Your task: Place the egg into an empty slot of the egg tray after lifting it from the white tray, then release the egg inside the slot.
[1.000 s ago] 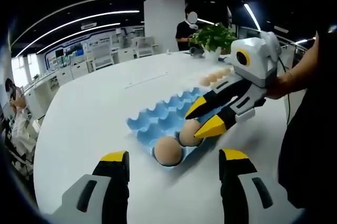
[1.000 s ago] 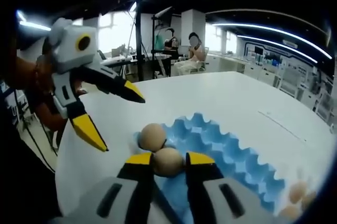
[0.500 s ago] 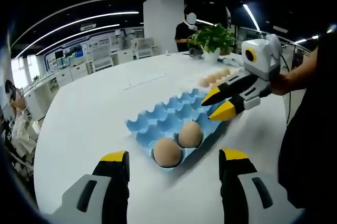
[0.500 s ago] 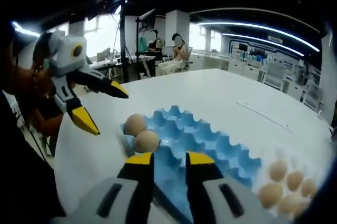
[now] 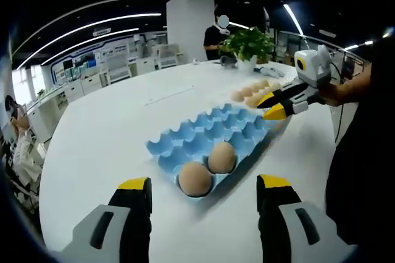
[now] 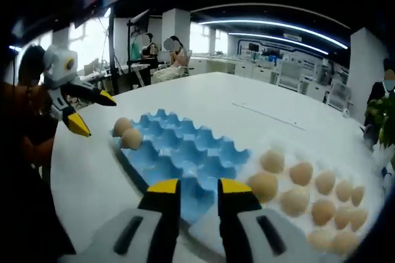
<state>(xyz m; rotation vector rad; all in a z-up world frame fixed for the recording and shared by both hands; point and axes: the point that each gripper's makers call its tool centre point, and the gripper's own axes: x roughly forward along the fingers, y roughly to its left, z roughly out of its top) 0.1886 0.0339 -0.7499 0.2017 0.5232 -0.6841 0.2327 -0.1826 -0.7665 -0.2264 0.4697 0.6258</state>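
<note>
The blue egg tray (image 5: 213,130) lies on the white table with two brown eggs (image 5: 195,178) (image 5: 221,157) side by side in its near-end slots. My left gripper (image 5: 203,184) hovers open just short of that end, nothing between its jaws. My right gripper (image 6: 199,186) is open and holds nothing, hanging over the tray's other end (image 6: 179,152) and the edge of the white tray (image 6: 282,181), where several loose eggs (image 6: 262,186) lie. In the left gripper view the right gripper (image 5: 271,105) sits beyond the tray's far corner. In the right gripper view the left gripper (image 6: 91,112) shows past the two slotted eggs (image 6: 131,139).
A potted plant (image 5: 250,44) stands at the table's far edge behind the loose eggs (image 5: 250,90). A person's arm (image 5: 352,87) holds the right gripper at the right. People stand in the background. Bare white tabletop (image 5: 105,127) stretches left of the blue tray.
The right gripper has let go of the egg in the slot beside the other one and drawn back across the blue tray toward the white tray. The left gripper has stayed put.
</note>
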